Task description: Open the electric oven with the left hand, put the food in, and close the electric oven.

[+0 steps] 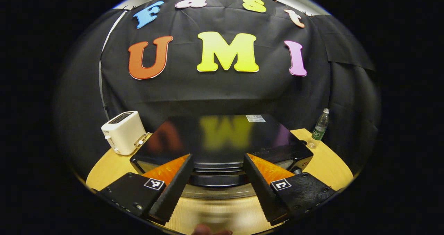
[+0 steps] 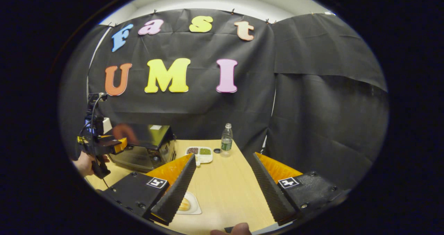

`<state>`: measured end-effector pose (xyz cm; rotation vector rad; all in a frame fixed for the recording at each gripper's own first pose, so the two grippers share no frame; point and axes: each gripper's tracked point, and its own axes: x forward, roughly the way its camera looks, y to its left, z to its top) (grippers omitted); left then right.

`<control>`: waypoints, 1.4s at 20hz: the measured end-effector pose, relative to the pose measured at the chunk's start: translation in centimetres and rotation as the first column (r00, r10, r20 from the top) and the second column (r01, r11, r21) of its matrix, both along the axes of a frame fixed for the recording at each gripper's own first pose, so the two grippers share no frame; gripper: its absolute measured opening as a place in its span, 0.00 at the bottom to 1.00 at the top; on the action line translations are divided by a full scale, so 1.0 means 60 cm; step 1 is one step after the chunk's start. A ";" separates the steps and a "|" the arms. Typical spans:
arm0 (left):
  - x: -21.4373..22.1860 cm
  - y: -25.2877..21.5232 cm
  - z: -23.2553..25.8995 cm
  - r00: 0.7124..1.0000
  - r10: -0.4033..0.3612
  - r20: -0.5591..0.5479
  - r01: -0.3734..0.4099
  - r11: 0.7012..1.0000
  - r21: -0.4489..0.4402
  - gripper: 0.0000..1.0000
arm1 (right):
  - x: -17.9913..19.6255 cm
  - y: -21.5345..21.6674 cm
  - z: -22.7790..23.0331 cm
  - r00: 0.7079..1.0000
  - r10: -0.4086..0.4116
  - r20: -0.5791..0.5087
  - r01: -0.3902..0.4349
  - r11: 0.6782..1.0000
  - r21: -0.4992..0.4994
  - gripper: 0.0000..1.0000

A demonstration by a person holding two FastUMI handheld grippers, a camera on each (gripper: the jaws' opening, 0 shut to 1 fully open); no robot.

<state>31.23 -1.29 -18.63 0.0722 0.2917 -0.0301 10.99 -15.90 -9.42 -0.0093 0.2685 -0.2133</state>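
Observation:
The black electric oven (image 1: 222,138) stands straight ahead in the left gripper view, its glossy top mirroring the wall. My left gripper (image 1: 218,157) is open, one finger on each side of the oven's front top edge, where a blurred silvery strip (image 1: 215,190) runs. In the right gripper view the oven (image 2: 147,145) sits at the left with its door looking closed, and the left gripper (image 2: 120,145), held by a hand (image 2: 81,164), is at its front. My right gripper (image 2: 222,156) is open over the table. A bun on a white plate (image 2: 187,204) lies beside its left finger, partly hidden.
A white toaster (image 1: 123,132) stands left of the oven. A plastic bottle (image 1: 321,125) (image 2: 226,139) is at the table's back right. A white divided tray (image 2: 199,153) with dark and green food lies next to the oven. The wooden table (image 2: 225,183) ends near the black cloth wall.

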 end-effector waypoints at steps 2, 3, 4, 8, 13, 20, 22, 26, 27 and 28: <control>-0.009 0.001 -0.002 1.000 -0.010 0.008 0.010 1.000 0.019 0.87 | -0.003 0.010 -0.005 1.000 0.005 -0.009 -0.005 1.000 0.006 1.00; -0.014 0.001 -0.002 1.000 -0.014 0.012 0.014 1.000 -0.005 0.88 | -0.006 0.013 -0.007 1.000 0.007 -0.010 -0.007 1.000 0.006 1.00; -0.023 0.001 -0.006 1.000 -0.020 0.009 0.020 1.000 -0.020 0.97 | -0.009 0.017 -0.006 1.000 0.010 -0.013 -0.010 1.000 0.006 1.00; -0.063 0.002 -0.012 1.000 -0.027 -0.015 0.027 1.000 -0.007 0.97 | -0.022 0.031 0.002 1.000 0.018 -0.002 -0.018 1.000 0.018 1.00; -0.149 0.003 -0.053 0.996 -0.031 -0.088 0.030 0.999 -0.018 0.97 | -0.047 0.059 -0.004 0.999 0.041 -0.003 -0.041 0.999 0.021 1.00; -0.215 0.023 -0.203 0.942 0.002 -0.336 -0.039 0.994 -0.101 0.94 | -0.086 0.067 -0.019 0.999 0.038 -0.029 -0.038 0.999 0.009 1.00; -0.223 0.020 -0.228 0.933 -0.004 -0.360 -0.030 0.996 -0.089 0.94 | -0.097 0.064 -0.028 0.999 0.030 -0.045 -0.030 1.000 0.005 1.00; -0.230 0.025 -0.252 0.926 -0.014 -0.376 0.000 0.999 -0.038 0.95 | -0.108 0.058 -0.043 0.997 0.013 -0.072 -0.013 1.000 0.005 1.00; -0.231 0.026 -0.254 0.925 -0.015 -0.379 0.005 1.000 -0.030 0.95 | -0.110 0.056 -0.047 0.997 0.009 -0.075 -0.008 1.000 0.005 1.00; -0.229 0.026 -0.259 0.924 -0.018 -0.383 0.009 1.000 -0.024 0.95 | -0.112 0.056 -0.050 0.997 0.007 -0.080 -0.007 1.000 0.007 1.00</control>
